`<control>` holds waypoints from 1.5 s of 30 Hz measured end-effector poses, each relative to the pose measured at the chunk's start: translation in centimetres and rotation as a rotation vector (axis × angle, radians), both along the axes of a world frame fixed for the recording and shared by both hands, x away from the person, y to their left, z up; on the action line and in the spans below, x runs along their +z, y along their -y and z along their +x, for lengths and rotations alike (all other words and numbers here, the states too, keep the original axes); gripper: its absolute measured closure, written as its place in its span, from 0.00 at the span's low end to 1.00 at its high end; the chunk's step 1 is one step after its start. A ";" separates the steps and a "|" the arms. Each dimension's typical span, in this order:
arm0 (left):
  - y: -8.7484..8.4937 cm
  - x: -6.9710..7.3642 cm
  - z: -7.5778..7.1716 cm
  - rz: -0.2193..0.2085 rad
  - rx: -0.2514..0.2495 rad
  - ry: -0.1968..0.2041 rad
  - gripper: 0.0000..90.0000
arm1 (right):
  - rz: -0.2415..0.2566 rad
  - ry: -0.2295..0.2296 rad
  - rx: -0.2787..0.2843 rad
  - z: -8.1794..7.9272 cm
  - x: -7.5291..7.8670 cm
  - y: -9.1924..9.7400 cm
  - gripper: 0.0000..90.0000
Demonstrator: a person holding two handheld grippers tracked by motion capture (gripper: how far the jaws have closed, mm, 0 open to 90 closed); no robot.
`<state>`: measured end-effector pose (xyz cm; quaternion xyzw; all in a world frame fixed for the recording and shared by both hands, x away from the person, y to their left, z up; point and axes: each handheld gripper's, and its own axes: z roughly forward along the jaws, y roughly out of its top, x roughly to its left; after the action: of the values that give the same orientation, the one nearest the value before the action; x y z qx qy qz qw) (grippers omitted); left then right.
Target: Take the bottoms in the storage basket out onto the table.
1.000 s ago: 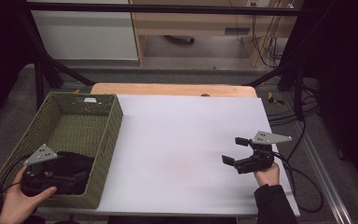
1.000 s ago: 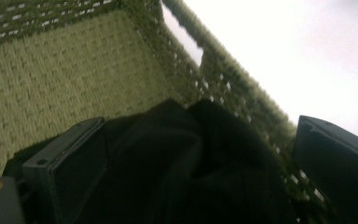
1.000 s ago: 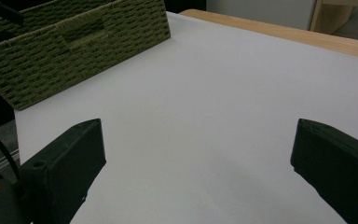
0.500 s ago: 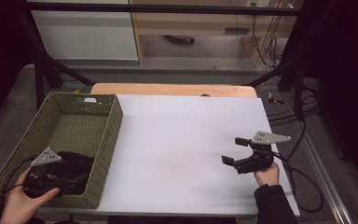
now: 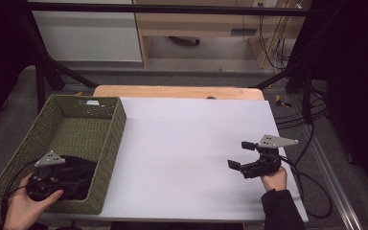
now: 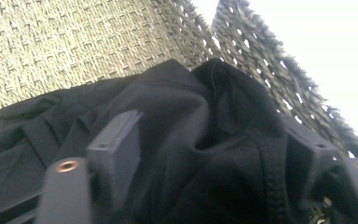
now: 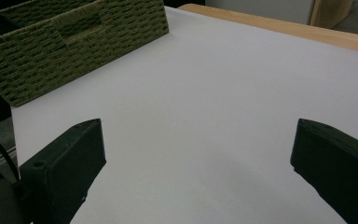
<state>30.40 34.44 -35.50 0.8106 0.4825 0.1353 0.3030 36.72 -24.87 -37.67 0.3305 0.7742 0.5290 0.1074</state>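
Observation:
A black cloth [image 5: 82, 168] lies bunched in the near end of a green woven basket [image 5: 119, 120]. My left gripper [image 5: 70, 175] reaches into the basket from the near left, and its jaws have just been closing on the cloth. In the left gripper view a thick fold of the black cloth [image 6: 177, 93] fills the gap of the left gripper [image 6: 214, 140] and touches both pads, with the basket wall [image 6: 74, 37] behind. My right gripper [image 5: 239, 154] rests low over the white table [image 5: 187, 139] at the right, open, with nothing between its jaws.
The right gripper view looks past the right gripper [image 7: 198, 149] over the bare white tabletop [image 7: 205, 84] toward the basket [image 7: 74, 42]. A wooden strip [image 5: 177, 92] runs along the table's far edge. Cables [image 5: 311, 177] trail off the right edge.
The left gripper stays in the near end of the basket, settled slightly onto the black cloth. The right gripper has not moved.

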 end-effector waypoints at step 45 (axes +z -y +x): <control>0.3 0.2 0.6 0.032 0.014 -0.080 0.88 | -0.001 -0.004 -0.002 0.1 0.0 0.0 0.04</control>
<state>30.96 34.09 -35.27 0.8165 0.4979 0.1126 0.2698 36.79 -24.88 -37.69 0.3322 0.7742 0.5281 0.1067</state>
